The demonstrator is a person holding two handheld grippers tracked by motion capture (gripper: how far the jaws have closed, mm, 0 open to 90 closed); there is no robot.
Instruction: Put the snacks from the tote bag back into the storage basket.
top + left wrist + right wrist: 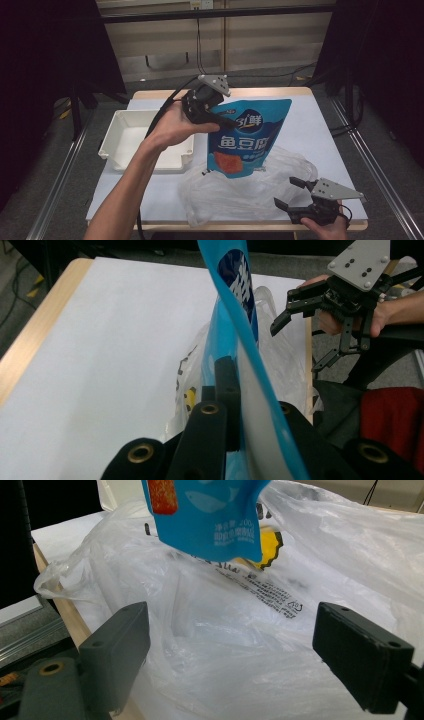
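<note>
A shallow white rectangular plastic tray (131, 142) lies near the left edge of the white-topped, wood-rimmed table (310, 130).

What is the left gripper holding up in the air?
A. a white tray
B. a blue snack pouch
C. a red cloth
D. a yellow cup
B. The left gripper is clamped on the edge of the blue snack pouch, which hangs over the clear plastic bag, while the white tray sits untouched on the table beside it.
</note>
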